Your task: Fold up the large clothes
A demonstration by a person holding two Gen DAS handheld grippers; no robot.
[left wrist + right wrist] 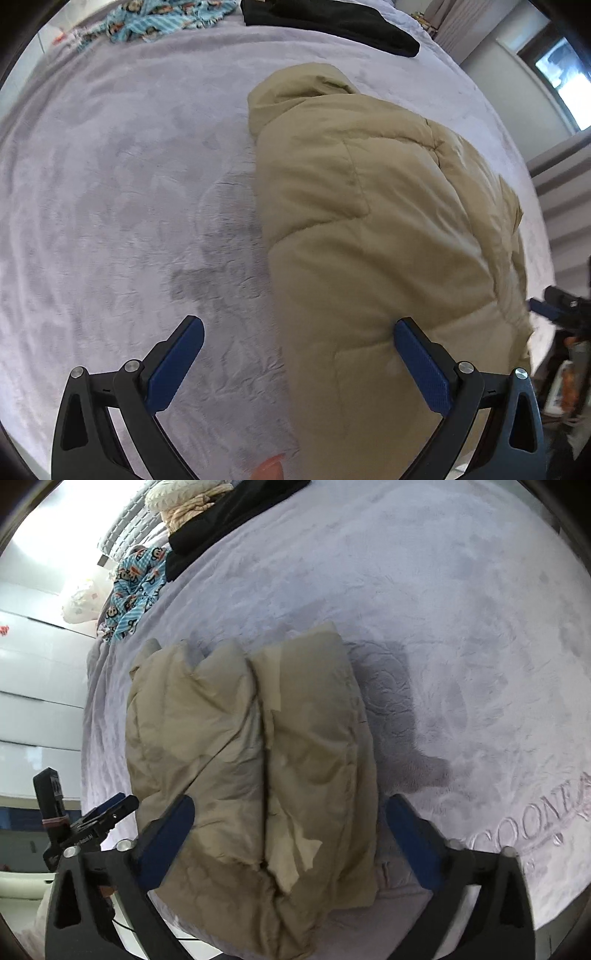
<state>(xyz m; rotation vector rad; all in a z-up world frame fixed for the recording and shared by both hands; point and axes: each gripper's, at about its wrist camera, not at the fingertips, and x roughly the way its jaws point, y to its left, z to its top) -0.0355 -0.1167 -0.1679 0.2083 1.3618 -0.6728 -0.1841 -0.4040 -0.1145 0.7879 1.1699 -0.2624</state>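
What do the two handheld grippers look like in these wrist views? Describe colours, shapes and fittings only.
The left gripper and the right gripper match: each has a black frame with triangular cut-outs, round silver pivot bolts, and two flat fingers faced with textured dark-blue pads. The left gripper's body bears small white lettering, too small to read. No sleeve shows.

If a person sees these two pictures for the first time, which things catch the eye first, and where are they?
First comes the puffy tan jacket, lying folded into a bundle on the pale lilac blanket that covers the bed. Next, the open left gripper and open right gripper hang over its near end, blue pads wide apart. At the far edge lie a black garment and a blue cartoon-print cloth.
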